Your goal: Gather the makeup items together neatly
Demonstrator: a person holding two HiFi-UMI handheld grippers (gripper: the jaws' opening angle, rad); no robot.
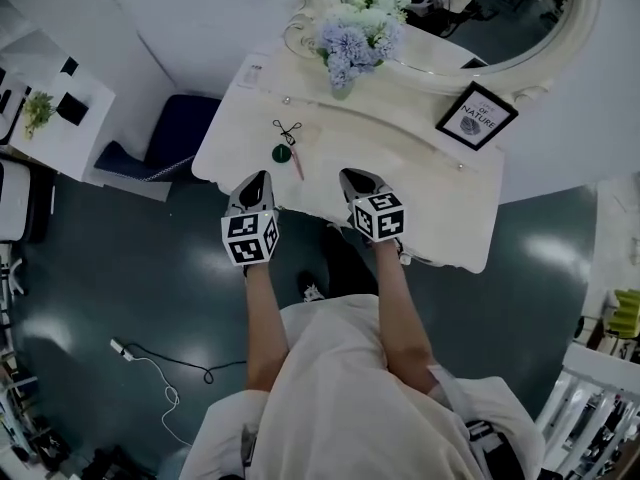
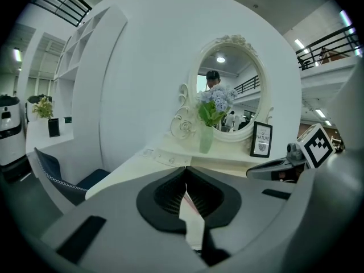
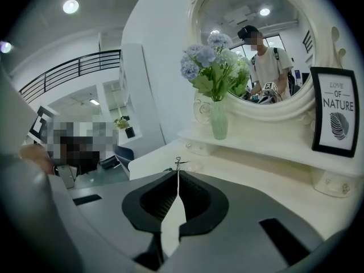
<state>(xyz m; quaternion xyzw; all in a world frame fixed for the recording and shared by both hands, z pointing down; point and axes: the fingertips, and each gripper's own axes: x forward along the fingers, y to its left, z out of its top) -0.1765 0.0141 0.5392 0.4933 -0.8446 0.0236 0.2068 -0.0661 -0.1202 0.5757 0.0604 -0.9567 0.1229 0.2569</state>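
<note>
White vanity table [image 1: 420,158], dark floor below. The left tool [image 1: 257,177] and right tool [image 1: 350,175] hover at its near edge, each with jaws pressed together on nothing. Just beyond the left tool lie a pink pencil [image 1: 297,163], a small green round item [image 1: 282,153] and a black eyelash curler [image 1: 288,130], close together. A flower vase [image 1: 345,48] and a framed print [image 1: 477,115] stand behind.

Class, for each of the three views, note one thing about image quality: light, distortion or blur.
Head view: dim, bluish light; the pale dressing table stands out against the dark floor. Left gripper view: fisheye tilts the shelving, black corners. Right gripper view: same fisheye; a ceiling lamp glares.
</note>
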